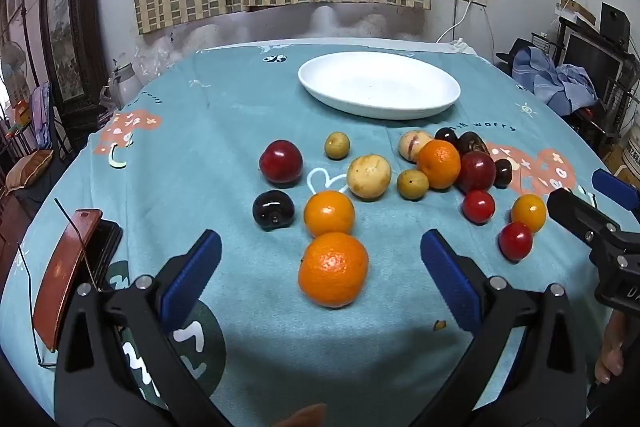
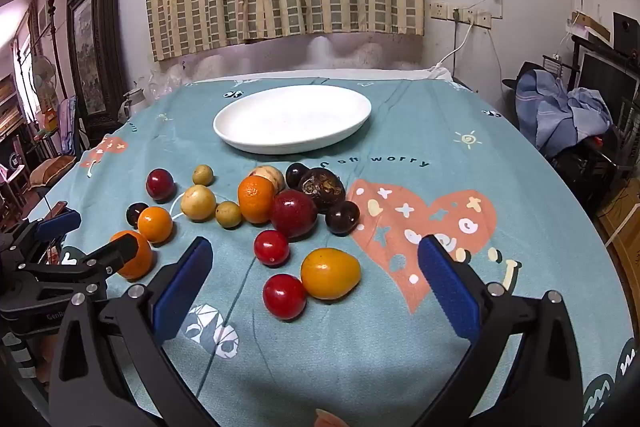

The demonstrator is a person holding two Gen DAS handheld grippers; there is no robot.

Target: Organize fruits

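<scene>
Two grippers: left gripper (image 1: 320, 267) and right gripper (image 2: 314, 277), both spread wide, holding nothing
Fruits (image 1: 368, 175): scattered mid-frame on desk (image 1: 240, 107)
Plate (image 1: 400, 107): upper centre, empty

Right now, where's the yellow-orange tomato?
Right wrist view, lower centre: the yellow-orange tomato lies on the tablecloth between the open right tongs, touching a red cherry tomato on its left.
</scene>
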